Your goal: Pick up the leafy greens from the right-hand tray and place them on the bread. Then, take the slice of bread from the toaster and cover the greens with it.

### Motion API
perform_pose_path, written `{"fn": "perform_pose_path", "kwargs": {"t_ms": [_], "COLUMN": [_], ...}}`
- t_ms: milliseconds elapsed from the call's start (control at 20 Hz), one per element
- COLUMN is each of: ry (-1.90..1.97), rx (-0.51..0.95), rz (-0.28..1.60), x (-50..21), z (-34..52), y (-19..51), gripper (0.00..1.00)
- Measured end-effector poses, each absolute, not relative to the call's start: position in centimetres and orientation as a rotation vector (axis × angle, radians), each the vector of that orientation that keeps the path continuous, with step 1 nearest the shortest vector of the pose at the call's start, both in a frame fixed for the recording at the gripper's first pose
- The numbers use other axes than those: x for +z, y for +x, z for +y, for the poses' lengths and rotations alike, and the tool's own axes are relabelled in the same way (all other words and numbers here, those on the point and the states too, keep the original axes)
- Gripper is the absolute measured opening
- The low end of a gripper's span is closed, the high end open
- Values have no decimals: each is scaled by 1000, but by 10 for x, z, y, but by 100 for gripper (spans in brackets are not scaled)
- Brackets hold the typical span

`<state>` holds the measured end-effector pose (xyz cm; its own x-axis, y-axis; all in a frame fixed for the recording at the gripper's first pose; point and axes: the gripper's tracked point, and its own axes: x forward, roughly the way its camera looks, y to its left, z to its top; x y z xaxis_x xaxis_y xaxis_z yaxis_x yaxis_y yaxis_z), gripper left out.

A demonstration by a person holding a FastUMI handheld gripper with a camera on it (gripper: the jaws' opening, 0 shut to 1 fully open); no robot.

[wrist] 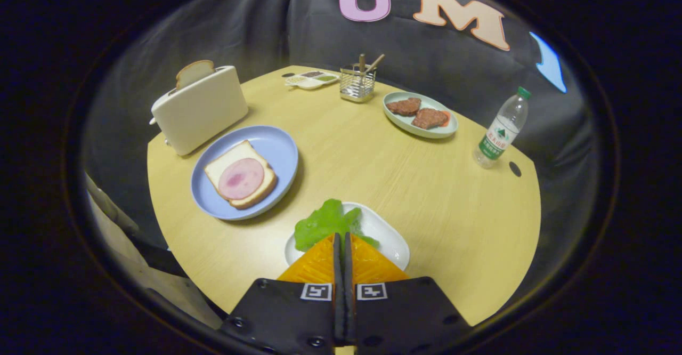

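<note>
orange fingers (342, 256) of gripper (342, 237) pressed together, no gap visible; tips over near edge of leafy greens (326, 223). cannot tell whether any leaf is pinched between them. judged: closed for the pick, lift not yet confirmed.

landmark: white tray (391, 237).
- on tray: leafy greens, bunched at its left end, just ahead of fingertips.
- left and beyond tray: blue plate (277, 147) carrying bread slice (234, 160) topped with pink ham round (241, 178); laid flat and open-faced, judged ready to receive greens.
- further beyond, same side: white toaster (200, 107), second slice (194, 71) upright in slot.
- far beyond tray: wire holder (357, 84) with utensils.
- beyond, right: pale dish (426, 131), two brown patties.
</note>
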<state>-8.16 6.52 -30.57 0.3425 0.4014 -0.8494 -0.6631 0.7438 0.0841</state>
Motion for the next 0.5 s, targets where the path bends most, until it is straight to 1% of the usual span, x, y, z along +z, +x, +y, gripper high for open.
{"fn": "perform_pose_path", "kwargs": {"t_ms": [500], "ry": [-310], "rx": [806], "rz": [915], "x": [-258], "z": [130], "y": [-72], "gripper": [3]}}
